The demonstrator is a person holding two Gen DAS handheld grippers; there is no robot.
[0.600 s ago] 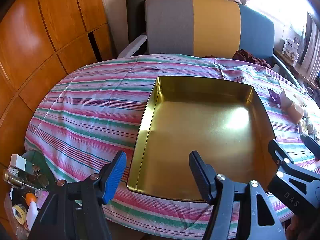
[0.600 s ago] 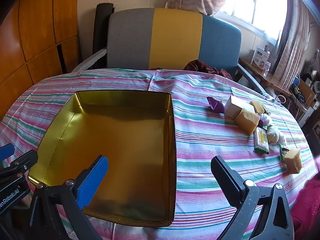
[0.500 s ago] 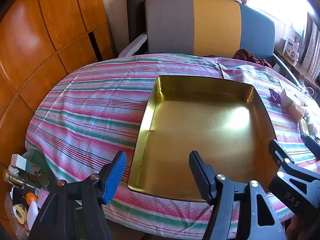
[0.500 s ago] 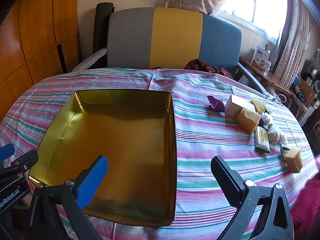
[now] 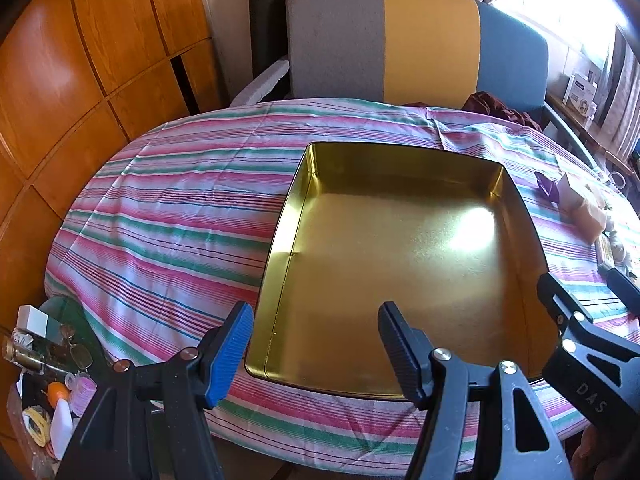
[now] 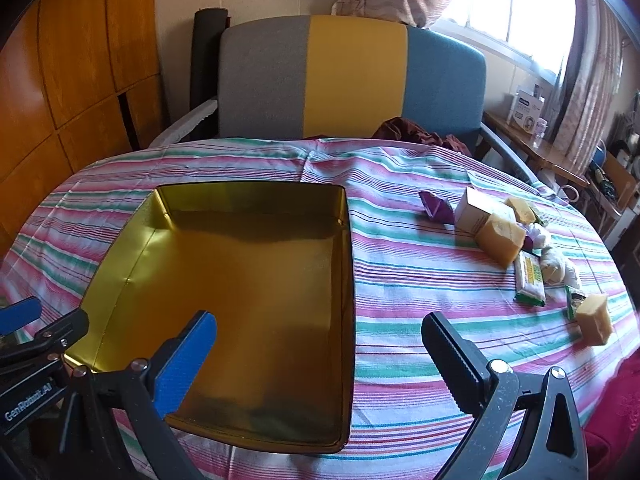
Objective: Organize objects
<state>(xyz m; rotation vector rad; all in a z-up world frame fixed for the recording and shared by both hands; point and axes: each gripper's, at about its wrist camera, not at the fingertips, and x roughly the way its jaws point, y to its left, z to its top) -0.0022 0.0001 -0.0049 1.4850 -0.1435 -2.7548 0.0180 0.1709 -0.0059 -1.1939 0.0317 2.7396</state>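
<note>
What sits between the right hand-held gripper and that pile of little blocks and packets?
Nothing visible. Only bare striped tablecloth lies between the open right hand-held gripper and the pile of blocks and packets; the gold tin is off to the side.

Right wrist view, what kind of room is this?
Most likely a lived-in home room: an oval table under a striped cloth, an upholstered armchair behind it, a curtained window, and wood-panelled cupboards.

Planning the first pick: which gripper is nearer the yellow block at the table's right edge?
Right. The right gripper is open beside the yellow block; the left gripper, also open, hovers beyond the gold tin.
</note>
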